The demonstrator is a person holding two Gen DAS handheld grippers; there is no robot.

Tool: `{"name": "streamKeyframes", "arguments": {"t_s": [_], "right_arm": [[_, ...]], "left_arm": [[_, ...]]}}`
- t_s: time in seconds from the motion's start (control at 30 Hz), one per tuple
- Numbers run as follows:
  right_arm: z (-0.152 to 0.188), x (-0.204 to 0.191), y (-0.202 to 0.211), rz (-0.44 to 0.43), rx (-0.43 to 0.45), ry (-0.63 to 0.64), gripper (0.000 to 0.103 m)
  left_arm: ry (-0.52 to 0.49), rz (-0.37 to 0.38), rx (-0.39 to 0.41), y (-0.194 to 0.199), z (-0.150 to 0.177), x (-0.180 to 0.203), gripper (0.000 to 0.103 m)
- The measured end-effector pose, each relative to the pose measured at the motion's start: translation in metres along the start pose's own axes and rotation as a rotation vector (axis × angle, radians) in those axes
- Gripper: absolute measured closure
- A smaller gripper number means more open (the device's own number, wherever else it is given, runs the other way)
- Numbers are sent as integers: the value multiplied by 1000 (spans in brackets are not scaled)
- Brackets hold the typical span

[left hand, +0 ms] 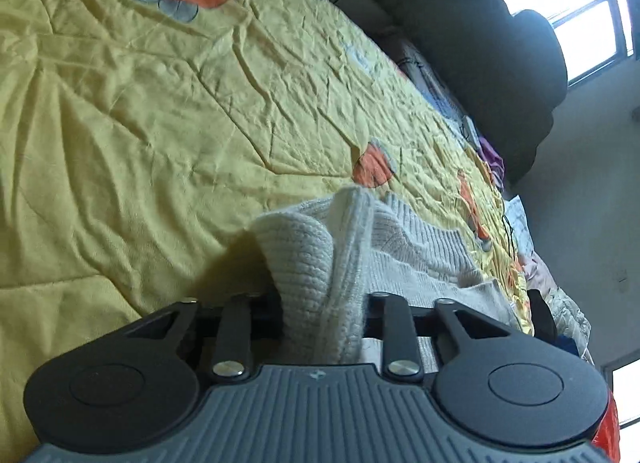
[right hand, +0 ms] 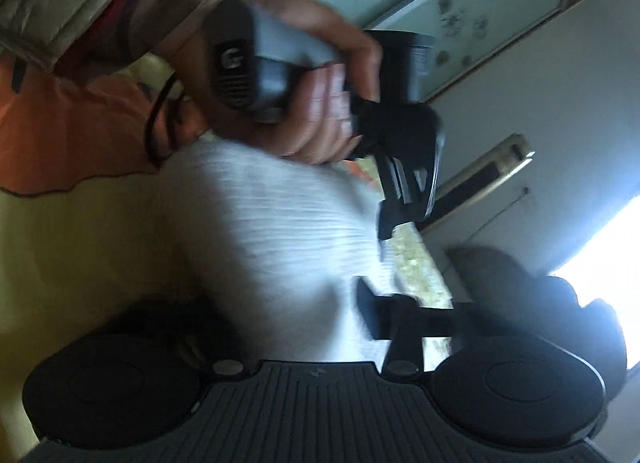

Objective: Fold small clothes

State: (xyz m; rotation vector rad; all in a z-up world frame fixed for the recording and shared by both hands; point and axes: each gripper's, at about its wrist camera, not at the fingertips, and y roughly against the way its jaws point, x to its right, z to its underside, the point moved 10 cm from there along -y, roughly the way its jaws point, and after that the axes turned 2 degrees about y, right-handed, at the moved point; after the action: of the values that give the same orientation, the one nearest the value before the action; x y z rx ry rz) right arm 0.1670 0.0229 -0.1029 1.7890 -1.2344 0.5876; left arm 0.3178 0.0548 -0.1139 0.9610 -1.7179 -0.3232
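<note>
The right wrist view is smeared by motion blur, so edges there are soft. The cream-white ribbed knit garment [right hand: 276,247] fills the middle of that view and covers the left finger of the right gripper [right hand: 304,323] entirely; only its right finger [right hand: 370,313], a black blade, shows, lying against the cloth's edge. The jaws look narrow with the knit running between them, but whether the pads press it I cannot tell through the blur. Beyond those fingers a person's hand [right hand: 316,111] grips the grey handle of the other tool, whose black fingers reach down to the far edge of the garment; their tips are hard to make out.

In the left wrist view the left gripper [left hand: 326,303] has its jaws drawn close together, and a bunched fold of the knit [left hand: 320,263] is pinched between them, standing up just ahead of the fingertips, which the fabric hides. The rest of the garment spreads ahead and to the right of the fingers, lying on the crumpled yellow quilt with orange carrot patches [left hand: 140,123]. A dark heap [left hand: 492,63] under the window, far beyond the fingers, is too shadowed to identify.
</note>
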Motion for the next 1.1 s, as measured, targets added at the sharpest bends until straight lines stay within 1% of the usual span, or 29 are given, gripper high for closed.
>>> {"name": "streamKeyframes", "arguments": {"t_s": [0.03, 0.13, 0.23, 0.37, 0.57, 0.67, 0.9, 1.0, 1.1], "right_arm": [[0, -1, 0, 1, 4, -1, 73], [0, -1, 11, 4, 31, -15, 79], [1, 12, 18, -9, 57, -89, 80], [5, 40, 35, -32, 88, -240, 80], [22, 85, 62, -3, 130, -428, 80], [34, 104, 71, 21, 138, -493, 81], [67, 126, 99, 90, 158, -560, 83], [81, 138, 110, 137, 166, -563, 83], [99, 155, 118, 166, 168, -594, 84]], "left_arm": [[-11, -7, 12, 2, 0, 3, 80], [-47, -43, 49, 10, 0, 16, 80], [-82, -80, 92, 19, -4, 36, 80], [-77, -79, 145, 35, -10, 64, 80], [-66, -95, 204, 43, -11, 103, 80], [-86, -108, 236, 45, -7, 124, 80], [-171, -127, 299, 42, 5, 188, 80], [-216, -144, 325, 35, 10, 216, 80], [-242, -150, 333, 24, 17, 241, 80]]}}
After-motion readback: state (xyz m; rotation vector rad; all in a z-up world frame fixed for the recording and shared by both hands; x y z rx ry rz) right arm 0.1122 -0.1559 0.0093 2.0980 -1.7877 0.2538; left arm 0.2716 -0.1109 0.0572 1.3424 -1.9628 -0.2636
